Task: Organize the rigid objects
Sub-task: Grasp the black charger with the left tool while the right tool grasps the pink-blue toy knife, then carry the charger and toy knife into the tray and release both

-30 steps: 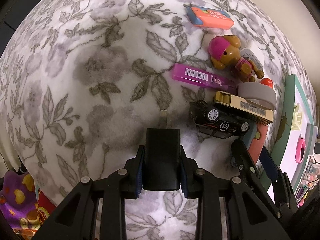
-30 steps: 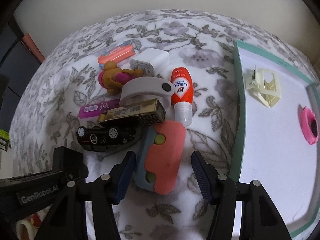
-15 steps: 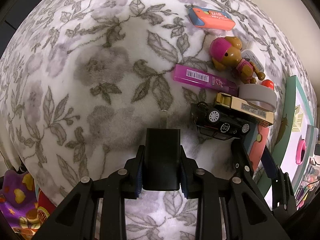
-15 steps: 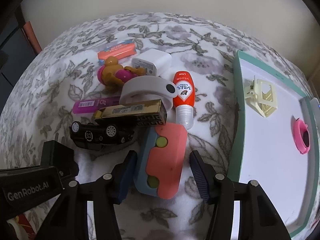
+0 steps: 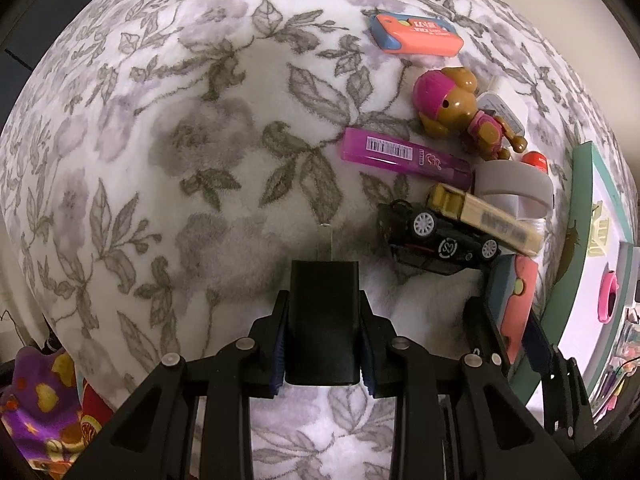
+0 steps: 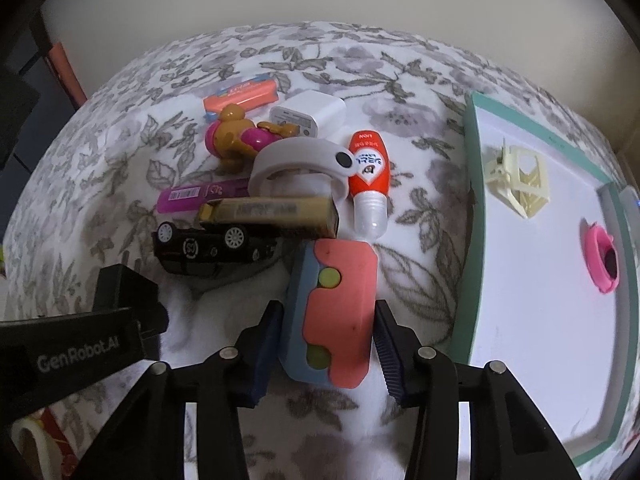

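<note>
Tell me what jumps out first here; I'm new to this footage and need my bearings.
A jumble of small toys and stationery on the floral blanket: a black toy car, a pink-capped dog figure and an orange glue bottle. The right gripper has its jaws around a salmon-and-blue case; the left gripper clamps a black charger. At right, a green-edged tray holds a cream hair clip and a pink ring.
</note>
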The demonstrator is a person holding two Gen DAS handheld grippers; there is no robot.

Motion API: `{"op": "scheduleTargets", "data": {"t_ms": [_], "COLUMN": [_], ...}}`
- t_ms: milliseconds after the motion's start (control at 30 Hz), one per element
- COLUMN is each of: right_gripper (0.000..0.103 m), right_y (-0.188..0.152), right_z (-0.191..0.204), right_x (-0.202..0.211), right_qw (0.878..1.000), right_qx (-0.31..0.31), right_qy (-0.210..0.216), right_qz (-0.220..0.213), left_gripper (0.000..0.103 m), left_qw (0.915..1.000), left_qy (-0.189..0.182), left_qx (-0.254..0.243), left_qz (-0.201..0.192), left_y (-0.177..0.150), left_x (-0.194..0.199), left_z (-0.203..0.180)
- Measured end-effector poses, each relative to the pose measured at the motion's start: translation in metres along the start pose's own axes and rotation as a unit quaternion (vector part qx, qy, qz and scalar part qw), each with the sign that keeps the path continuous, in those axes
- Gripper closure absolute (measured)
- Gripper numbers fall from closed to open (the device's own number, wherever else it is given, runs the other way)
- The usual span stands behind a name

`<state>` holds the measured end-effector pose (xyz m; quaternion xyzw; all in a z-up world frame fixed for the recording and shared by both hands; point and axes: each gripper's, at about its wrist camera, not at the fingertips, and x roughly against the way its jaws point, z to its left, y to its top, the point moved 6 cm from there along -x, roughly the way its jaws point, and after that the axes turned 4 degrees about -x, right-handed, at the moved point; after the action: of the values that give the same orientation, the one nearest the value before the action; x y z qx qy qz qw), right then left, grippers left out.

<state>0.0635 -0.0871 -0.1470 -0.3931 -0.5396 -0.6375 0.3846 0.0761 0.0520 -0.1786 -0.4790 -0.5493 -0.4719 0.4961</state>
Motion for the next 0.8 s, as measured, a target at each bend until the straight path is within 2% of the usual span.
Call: {"op": "scheduleTargets", "data": {"t_ms": [267,400,500,633,800], "right_gripper": [0.060,0.081,0.081,0.081,0.081], "right_y": [0.005,0.008,0.007,0.004,0.008], "right_z": [-0.008,-0.012,-0.015,-0.017,-0.016], "right_x": [0.029,0.043,0.045,0.039,0.048], "right_qw": [0.999,0.999,0.999,0.999,0.999], "right_qx": [-0.021,-0.025,-0.024,-0.027,-0.028], "right_qy": [0.020,0.026,0.021,0.020,0.027], "right_qz": [-0.020,-0.029,-0.026,-0.013,-0.027], "left_gripper": [0.072,0.072,0.072,0.072,0.072], "left_qw": [0.9990,0.9968,0.9957,0.9962,0.9964], "left_qy": [-0.013,-0.023,-0.023,-0.024,-0.024], "left_qx": [-0.002,-0.010,-0.021,-0.022,-0.020], "left_qz": [-0.044,-0.075,-0.087,-0.080,-0.079], "left_y": [0.003,0.005,0.004,0.001,0.000], "left_x": [0.034,0.056,0.066,0.065,0.063], "left_z": [0.000,-0.006,-0.011,-0.012,-0.015]}}
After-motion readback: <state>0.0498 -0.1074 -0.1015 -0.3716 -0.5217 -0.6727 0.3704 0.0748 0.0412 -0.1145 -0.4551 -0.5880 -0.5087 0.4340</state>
